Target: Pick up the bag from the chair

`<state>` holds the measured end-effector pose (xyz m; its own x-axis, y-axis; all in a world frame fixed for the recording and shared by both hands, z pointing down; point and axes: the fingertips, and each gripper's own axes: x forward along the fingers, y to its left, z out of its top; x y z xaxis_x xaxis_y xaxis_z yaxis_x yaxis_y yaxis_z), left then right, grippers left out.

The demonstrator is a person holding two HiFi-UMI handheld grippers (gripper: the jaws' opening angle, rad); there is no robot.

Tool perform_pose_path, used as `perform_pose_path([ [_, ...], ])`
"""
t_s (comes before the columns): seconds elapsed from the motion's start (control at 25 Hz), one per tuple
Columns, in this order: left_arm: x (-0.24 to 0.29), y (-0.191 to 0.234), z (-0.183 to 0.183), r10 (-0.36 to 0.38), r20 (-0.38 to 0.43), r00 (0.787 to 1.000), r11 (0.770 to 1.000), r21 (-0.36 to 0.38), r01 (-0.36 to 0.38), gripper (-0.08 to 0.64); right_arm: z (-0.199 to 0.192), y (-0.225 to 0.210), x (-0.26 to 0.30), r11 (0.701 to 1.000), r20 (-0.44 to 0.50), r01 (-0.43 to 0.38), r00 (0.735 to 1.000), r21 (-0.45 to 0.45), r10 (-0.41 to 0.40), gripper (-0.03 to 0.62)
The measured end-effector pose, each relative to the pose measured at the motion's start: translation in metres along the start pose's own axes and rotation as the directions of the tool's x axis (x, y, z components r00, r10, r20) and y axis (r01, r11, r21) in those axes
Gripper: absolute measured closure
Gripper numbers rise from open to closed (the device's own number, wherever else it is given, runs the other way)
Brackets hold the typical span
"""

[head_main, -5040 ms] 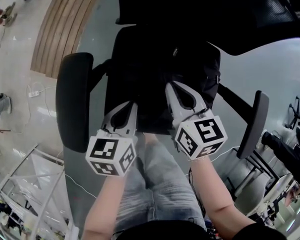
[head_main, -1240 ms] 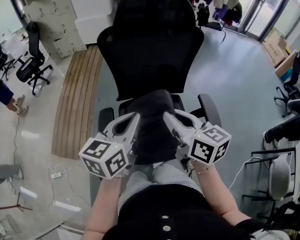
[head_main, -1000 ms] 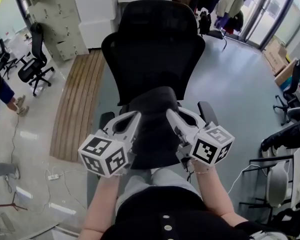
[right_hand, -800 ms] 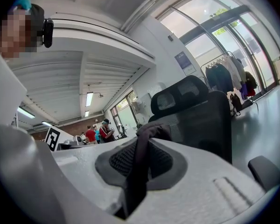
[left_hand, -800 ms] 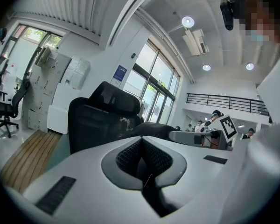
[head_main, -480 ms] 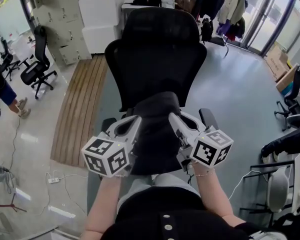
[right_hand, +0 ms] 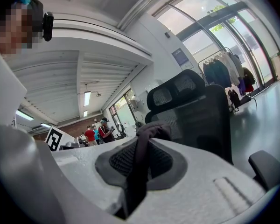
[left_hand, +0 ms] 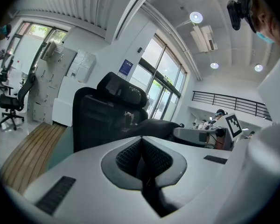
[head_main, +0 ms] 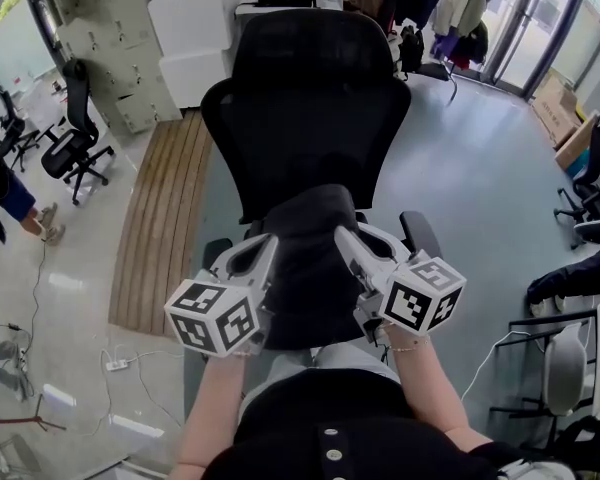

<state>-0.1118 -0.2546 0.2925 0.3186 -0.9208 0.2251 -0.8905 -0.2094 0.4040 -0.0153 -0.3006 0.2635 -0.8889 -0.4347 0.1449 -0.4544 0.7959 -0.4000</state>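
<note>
The black bag (head_main: pixel 310 268) hangs lifted in front of the black office chair (head_main: pixel 305 108), above its seat and between my two grippers. My left gripper (head_main: pixel 263 240) is at the bag's left edge. Its pads (left_hand: pixel 130 155) are closed with a thin dark fold of the bag pinched between them. The bag's body (left_hand: pixel 154 127) bulges just right of that grip. My right gripper (head_main: pixel 342 236) is shut on a black strap (right_hand: pixel 141 157) of the bag, which runs up between its pads. Behind both stands the chair back (right_hand: pixel 191 111).
A strip of wooden flooring (head_main: pixel 165 208) lies left of the chair. Other office chairs (head_main: pixel 70 133) and white cabinets (head_main: pixel 190 33) stand further left and behind. People are at the left edge (head_main: pixel 0 188) and right edge (head_main: pixel 580 278). Cables (head_main: pixel 110 363) trail on the floor.
Five seconds ago the bag lay on the seat with both grippers at it; now it is raised in front of the backrest. Over the last second the grippers and bag have barely shifted.
</note>
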Motion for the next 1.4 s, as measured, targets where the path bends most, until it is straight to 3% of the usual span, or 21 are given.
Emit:
perform_pose_path([
  [0.36, 0.012, -0.003, -0.015, 0.005, -0.048, 0.999, 1.000, 0.030, -0.004, 0.541, -0.001, -0.003, -0.001, 1.000, -0.015, -0.006, 1.000, -0.021, 0.006, 0.548],
  [1.12, 0.014, -0.002, -0.017, -0.005, -0.045, 0.999, 1.000, 0.006, 0.005, 0.541, -0.005, -0.005, -0.002, 1.000, -0.013, 0.010, 1.000, -0.009, -0.011, 0.549],
  [1.4, 0.014, -0.006, -0.016, 0.000, -0.055, 0.998, 0.999, 0.041, 0.003, 0.541, -0.004, -0.005, -0.005, 1.000, -0.017, 0.019, 1.000, -0.003, -0.019, 0.549],
])
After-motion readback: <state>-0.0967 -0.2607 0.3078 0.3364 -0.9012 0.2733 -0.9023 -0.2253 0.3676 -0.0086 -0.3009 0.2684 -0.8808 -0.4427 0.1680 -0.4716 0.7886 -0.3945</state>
